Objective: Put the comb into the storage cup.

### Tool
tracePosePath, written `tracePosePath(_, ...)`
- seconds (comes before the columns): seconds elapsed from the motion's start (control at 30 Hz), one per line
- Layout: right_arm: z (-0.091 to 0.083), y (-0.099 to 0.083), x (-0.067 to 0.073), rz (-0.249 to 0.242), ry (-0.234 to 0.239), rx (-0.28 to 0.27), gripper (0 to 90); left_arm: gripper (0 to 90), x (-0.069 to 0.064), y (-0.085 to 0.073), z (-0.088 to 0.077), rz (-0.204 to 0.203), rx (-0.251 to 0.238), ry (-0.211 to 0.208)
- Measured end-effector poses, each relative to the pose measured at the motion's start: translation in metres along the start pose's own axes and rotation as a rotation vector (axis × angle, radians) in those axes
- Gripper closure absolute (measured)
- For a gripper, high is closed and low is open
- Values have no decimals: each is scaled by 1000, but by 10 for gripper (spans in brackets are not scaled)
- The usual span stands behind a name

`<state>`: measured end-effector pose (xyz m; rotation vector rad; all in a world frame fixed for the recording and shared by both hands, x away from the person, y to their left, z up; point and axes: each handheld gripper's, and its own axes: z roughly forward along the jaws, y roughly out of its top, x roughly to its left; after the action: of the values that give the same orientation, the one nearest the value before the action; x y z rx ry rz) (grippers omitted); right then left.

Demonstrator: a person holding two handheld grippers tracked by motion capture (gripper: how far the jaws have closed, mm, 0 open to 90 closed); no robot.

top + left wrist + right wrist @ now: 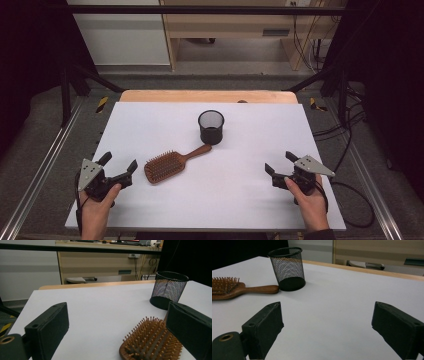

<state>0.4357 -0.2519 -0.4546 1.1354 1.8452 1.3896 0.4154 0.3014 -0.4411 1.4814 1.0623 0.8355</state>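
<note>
We see a white desk (150, 120) carrying a wooden hairbrush (170, 163) near its middle, bristles up, handle pointing toward one o'clock at a black mesh cup (211, 127) that it nearly touches. Our left gripper (119, 170) rests at eight o'clock, jaws wide apart and empty, just beside the brush head. Our right gripper (280, 162) sits at four o'clock, equally open and empty. We judge the handle the best grip; the cup crowds its tip.
</note>
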Motion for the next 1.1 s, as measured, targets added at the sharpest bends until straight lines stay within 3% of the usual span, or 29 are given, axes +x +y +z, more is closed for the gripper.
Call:
tracePosePath(0.47, 2, 0, 1, 16, -13, 30, 132, 45, -3, 1, 1, -8, 3, -11)
tracePosePath(0.6, 3, 0, 1, 20, -12, 38, 135, 136, -13, 5, 5, -8, 16, -21)
tracePosePath(0.63, 3, 0, 1, 21, -12, 39, 136, 159, -23, 8, 9, -3, 47, -29)
tracePosePath(0.67, 3, 0, 1, 21, -12, 39, 136, 229, -23, 8, 9, -3, 47, -29)
tracePosePath(0.7, 3, 0, 1, 21, -13, 38, 135, 229, -30, 11, 11, 0, 52, -48)
tracePosePath(0.8, 2, 1, 0, 26, -13, 32, 137, 362, -51, 19, 23, 25, 85, -66)
tracePosePath(0.83, 2, 1, 0, 29, -12, 30, 138, 447, -57, 21, 28, 29, 98, -79)
tracePosePath(0.97, 0, 1, 0, 38, -3, 23, 140, 588, -88, 27, 60, 40, 188, -131)
tracePosePath(1.1, 0, 2, 1, 41, 6, 18, 142, 678, -113, 28, 94, 59, 279, -146)
